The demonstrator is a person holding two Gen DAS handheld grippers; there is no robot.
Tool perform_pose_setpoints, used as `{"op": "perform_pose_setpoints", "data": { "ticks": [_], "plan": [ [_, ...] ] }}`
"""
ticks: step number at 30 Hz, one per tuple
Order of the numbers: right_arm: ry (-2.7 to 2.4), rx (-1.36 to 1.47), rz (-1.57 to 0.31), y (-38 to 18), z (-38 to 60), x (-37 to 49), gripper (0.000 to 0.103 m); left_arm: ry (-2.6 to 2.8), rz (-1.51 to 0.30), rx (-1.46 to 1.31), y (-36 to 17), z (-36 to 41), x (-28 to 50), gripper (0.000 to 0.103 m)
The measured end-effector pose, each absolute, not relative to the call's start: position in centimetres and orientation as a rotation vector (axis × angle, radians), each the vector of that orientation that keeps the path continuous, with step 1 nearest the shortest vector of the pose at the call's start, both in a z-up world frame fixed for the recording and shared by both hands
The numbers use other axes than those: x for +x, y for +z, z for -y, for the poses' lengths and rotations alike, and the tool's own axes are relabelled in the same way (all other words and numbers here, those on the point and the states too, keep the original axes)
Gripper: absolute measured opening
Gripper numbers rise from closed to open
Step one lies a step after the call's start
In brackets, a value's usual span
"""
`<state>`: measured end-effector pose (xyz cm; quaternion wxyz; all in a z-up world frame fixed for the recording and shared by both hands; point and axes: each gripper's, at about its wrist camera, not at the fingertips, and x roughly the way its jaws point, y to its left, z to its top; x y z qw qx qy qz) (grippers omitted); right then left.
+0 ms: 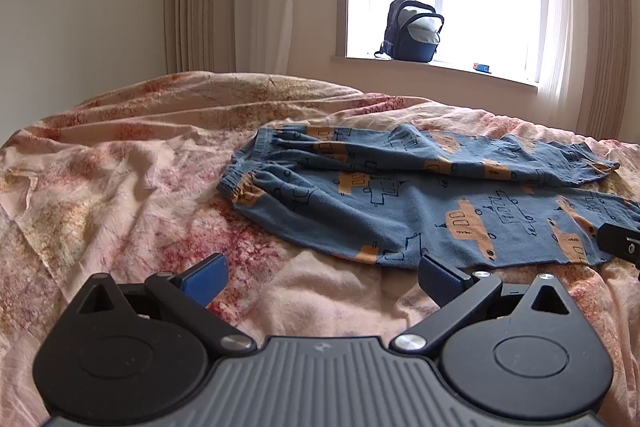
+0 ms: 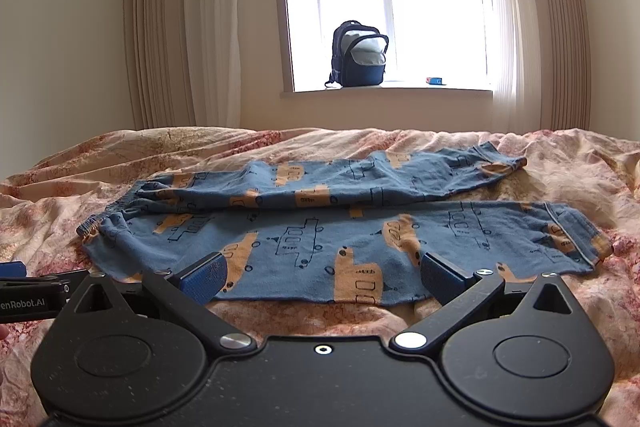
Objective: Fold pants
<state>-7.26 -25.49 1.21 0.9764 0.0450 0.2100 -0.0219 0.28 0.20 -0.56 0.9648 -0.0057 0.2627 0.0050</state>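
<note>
Blue pants (image 1: 400,203) with orange and black vehicle prints lie spread flat on the bed, waistband to the left, both legs running right. They also show in the right wrist view (image 2: 320,227). My left gripper (image 1: 320,281) is open and empty, just short of the near hem, left of the pants' middle. My right gripper (image 2: 320,279) is open and empty, with its fingers over the near edge of the closer leg. Part of the right gripper shows at the right edge of the left wrist view (image 1: 620,247). Part of the left gripper shows at the left edge of the right wrist view (image 2: 28,291).
A wrinkled pink floral bedspread (image 1: 140,187) covers the bed. A dark blue backpack (image 2: 358,55) stands on the windowsill (image 2: 400,93) beyond the bed, with a small blue object (image 2: 435,80) to its right. Curtains hang on both sides of the window.
</note>
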Motion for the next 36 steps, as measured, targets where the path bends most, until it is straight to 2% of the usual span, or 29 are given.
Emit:
{"op": "perform_pose_setpoints", "data": {
  "ticks": [6, 12, 14, 18, 20, 23, 27, 29, 32, 36],
  "plan": [
    [0.014, 0.052, -0.467, 1.3, 25.4, -6.2, 0.103, -0.036, -0.603, -0.031, -0.2, -0.8, 2.1, 0.103],
    [0.289, -0.116, -0.521, 7.7, 25.6, 0.5, 0.103, -0.108, -0.473, 0.003, 5.8, -3.0, 8.6, 0.103],
    [0.408, -0.18, -0.601, 9.3, 25.0, 3.9, 0.103, -0.106, -0.477, 0.033, 7.3, -3.6, 12.6, 0.103],
    [0.637, -0.166, -0.979, 9.6, 23.5, 10.9, 0.103, -0.123, -0.51, 0.094, 7.4, -4.6, 21.1, 0.103],
    [0.653, -0.228, -1.064, 9.5, 22.2, 13.5, 0.103, -0.197, -0.562, 0.087, 7.3, -5.4, 25.3, 0.103],
    [0.594, -0.506, -1.075, 8.4, 19.9, 16.7, 0.103, -0.331, -0.601, 0.008, 6.5, -7.2, 30.1, 0.103],
    [0.641, -0.752, -0.893, 6.3, 20.1, 20.4, 0.102, -0.35, -0.634, 0.063, 3.6, -7.7, 33.8, 0.103],
    [0.613, -0.764, -0.806, 5.3, 21.2, 22.5, 0.102, -0.383, -0.629, 0.143, 2.9, -7.1, 35.1, 0.103],
    [0.627, -0.668, -0.801, 3.9, 23.5, 25.6, 0.102, -0.474, -0.637, 0.237, 2.3, -5.9, 36.6, 0.103],
    [0.663, -0.554, -0.792, 2.5, 26.1, 29.8, 0.092, -0.563, -0.736, 0.364, 1.2, -3.8, 38.5, 0.103]
  ]
}}
